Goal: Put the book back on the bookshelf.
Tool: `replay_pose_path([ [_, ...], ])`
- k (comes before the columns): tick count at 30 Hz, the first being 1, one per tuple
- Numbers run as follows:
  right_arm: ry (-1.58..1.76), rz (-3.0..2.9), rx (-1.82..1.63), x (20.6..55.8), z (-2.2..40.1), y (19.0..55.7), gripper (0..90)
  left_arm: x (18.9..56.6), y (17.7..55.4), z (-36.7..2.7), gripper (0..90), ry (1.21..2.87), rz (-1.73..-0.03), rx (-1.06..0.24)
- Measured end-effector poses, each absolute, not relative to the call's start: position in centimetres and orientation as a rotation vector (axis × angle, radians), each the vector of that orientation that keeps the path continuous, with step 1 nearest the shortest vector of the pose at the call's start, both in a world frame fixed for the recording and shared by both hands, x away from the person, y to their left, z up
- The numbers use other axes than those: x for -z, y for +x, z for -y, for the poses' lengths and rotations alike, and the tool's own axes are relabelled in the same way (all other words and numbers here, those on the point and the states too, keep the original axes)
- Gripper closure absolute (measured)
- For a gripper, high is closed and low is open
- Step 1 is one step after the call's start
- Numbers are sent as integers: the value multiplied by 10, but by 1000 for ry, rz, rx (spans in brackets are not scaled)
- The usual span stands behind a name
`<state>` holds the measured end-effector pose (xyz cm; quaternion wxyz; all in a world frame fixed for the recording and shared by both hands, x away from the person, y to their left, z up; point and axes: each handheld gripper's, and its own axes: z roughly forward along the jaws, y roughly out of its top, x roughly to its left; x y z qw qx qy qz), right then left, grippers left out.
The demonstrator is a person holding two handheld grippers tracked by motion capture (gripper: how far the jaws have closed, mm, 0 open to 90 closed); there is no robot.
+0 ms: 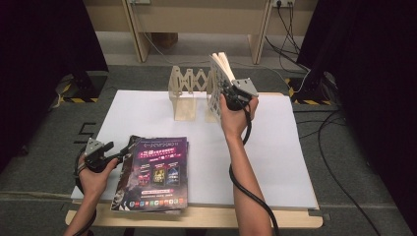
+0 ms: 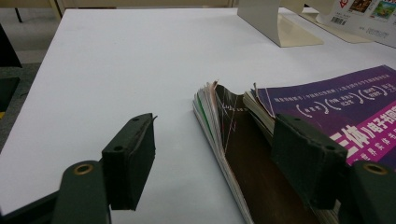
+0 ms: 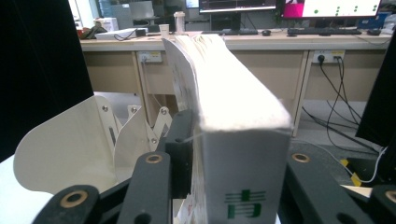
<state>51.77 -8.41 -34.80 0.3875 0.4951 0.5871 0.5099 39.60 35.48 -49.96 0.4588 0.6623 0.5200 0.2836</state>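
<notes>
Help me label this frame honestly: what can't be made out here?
- Right gripper view: the right gripper has the thick book between its jaws; the book hides the right pad, so contact there is unclear.
- Left gripper view: the magazine stack is cut off by the right edge.
- High view: the cover print on the book is too small to read.

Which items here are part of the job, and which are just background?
In the job:
- book between the right gripper jaws
- expandable book stand
- stack of magazines by the left gripper

Lying about:
- white table sheet
- floor cables
- desk with monitors
</notes>
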Motion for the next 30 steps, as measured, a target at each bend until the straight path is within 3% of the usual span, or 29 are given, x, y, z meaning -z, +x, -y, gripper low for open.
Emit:
replay_pose_path([
  [13, 1294, -1536, -1281, 335, 87, 523, 635, 500, 397, -355, 297, 1631, -1282, -693],
  [30, 1304, -1577, -1268, 325, 85, 525, 659, 500, 396, -355, 296, 1634, -1280, -696],
])
